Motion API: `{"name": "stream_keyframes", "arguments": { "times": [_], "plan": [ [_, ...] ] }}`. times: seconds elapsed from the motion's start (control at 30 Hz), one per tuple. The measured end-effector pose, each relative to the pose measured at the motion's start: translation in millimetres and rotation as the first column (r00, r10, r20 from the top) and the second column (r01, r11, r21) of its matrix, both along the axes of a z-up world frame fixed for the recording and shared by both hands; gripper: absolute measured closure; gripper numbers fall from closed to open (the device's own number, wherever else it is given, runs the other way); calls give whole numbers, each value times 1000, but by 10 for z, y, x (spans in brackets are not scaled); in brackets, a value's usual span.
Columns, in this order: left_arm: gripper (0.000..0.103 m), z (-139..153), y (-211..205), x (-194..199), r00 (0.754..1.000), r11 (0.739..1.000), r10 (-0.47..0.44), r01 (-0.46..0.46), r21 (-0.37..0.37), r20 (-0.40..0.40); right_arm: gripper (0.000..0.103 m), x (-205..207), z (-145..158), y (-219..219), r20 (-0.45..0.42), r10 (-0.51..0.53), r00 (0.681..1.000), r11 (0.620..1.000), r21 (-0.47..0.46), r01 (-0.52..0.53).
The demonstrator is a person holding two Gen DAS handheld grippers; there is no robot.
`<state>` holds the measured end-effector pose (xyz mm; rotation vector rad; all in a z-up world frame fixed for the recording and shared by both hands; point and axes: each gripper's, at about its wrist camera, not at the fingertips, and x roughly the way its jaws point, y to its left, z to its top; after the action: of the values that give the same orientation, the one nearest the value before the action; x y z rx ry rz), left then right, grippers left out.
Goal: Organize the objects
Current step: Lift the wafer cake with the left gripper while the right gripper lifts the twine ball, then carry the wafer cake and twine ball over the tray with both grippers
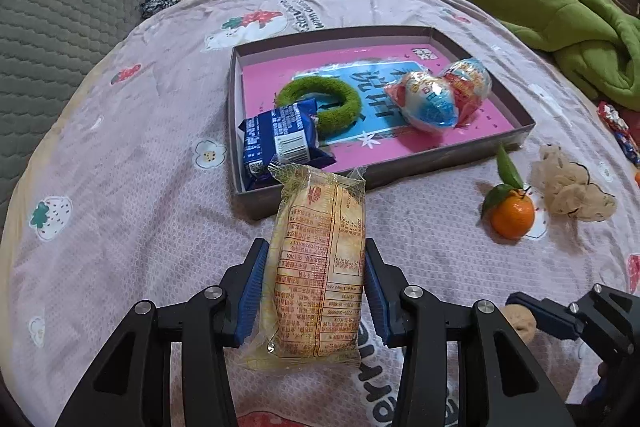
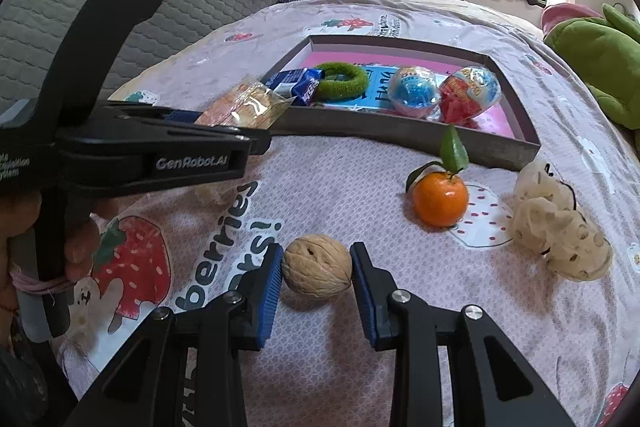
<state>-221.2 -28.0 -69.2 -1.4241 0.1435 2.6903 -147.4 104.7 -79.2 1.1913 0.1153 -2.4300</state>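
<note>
1. Left wrist view: our left gripper (image 1: 314,285) clamps a yellow snack packet (image 1: 316,267) between its blue pads, lifted just in front of the shallow box (image 1: 384,169). Inside the box lie a blue packet (image 1: 282,141), a green ring (image 1: 320,103) and two wrapped eggs (image 1: 438,95).
2. Right wrist view: our right gripper (image 2: 316,269) pinches a walnut (image 2: 317,270), well in front of the box (image 2: 400,131). A tangerine (image 2: 440,199) sits just before the box's near wall.

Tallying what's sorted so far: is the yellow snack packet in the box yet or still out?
Out. The yellow snack packet is held between the left tongs, short of the box, its far end just overlapping the near wall.
</note>
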Motion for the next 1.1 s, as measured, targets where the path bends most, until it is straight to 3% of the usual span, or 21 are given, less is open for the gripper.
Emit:
{"name": "stream_keyframes", "arguments": {
  "times": [0.67, 1.1],
  "plan": [
    [56, 297, 55, 210, 998, 999, -18, 21, 45, -65, 68, -69, 190, 169, -45, -49, 998, 998, -26, 48],
    [56, 527, -1, 323, 994, 995, 12, -1, 96, -110, 68, -30, 553, 248, -126, -49, 991, 997, -67, 41]
  ]
}}
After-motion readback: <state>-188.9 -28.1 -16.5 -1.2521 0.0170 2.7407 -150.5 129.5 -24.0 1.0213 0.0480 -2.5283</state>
